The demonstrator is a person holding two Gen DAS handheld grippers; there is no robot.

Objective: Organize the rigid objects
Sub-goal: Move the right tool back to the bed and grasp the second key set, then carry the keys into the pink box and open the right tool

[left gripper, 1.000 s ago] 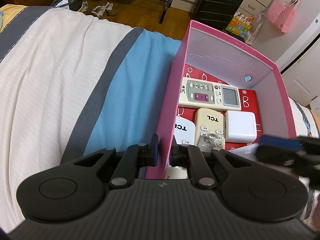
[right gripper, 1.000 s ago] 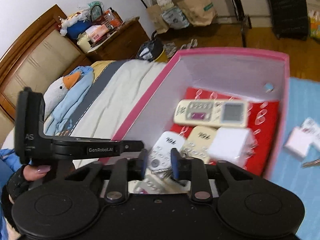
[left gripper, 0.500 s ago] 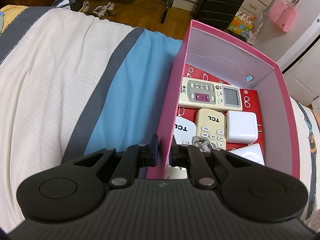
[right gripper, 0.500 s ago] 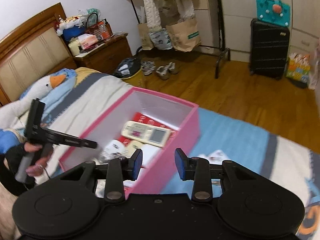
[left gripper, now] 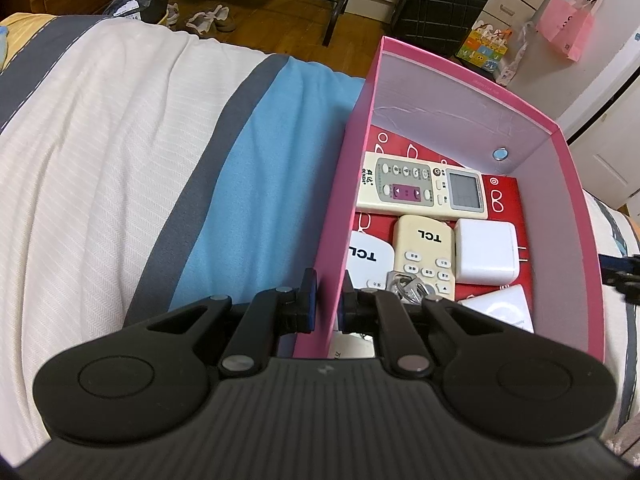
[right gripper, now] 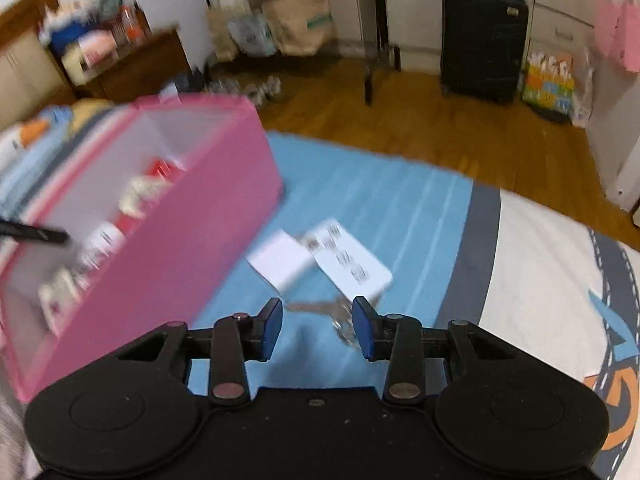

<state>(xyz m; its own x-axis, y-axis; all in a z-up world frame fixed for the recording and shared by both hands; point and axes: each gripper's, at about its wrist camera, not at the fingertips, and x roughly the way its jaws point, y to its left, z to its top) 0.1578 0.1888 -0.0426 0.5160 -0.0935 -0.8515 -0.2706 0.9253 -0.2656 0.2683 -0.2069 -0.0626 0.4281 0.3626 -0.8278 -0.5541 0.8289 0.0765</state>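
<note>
My left gripper (left gripper: 329, 300) is shut on the near left wall of the pink box (left gripper: 352, 184), which rests on the bed. Inside lie a long beige remote (left gripper: 422, 186), two TCL remotes (left gripper: 424, 256), a white charger (left gripper: 486, 256), a bunch of keys (left gripper: 408, 286) and a white case (left gripper: 500, 308). My right gripper (right gripper: 318, 330) is open and empty, low over the blue stripe beside the box (right gripper: 160, 248). Just ahead of it lie keys (right gripper: 320, 308), a white adapter (right gripper: 282, 262) and a white card (right gripper: 352, 266). The right wrist view is blurred.
The bedspread (left gripper: 120, 160) is white with grey and blue stripes. Beyond the bed are a wood floor, a black suitcase (right gripper: 482, 40), a metal rack (left gripper: 332, 4) and a nightstand (right gripper: 132, 64). The right gripper's tip shows at the left wrist view's right edge (left gripper: 622, 270).
My right gripper has left the box, opened wider and swung right and down over the items on the blue stripe. The keys now lie in the box. My left gripper has held still.
</note>
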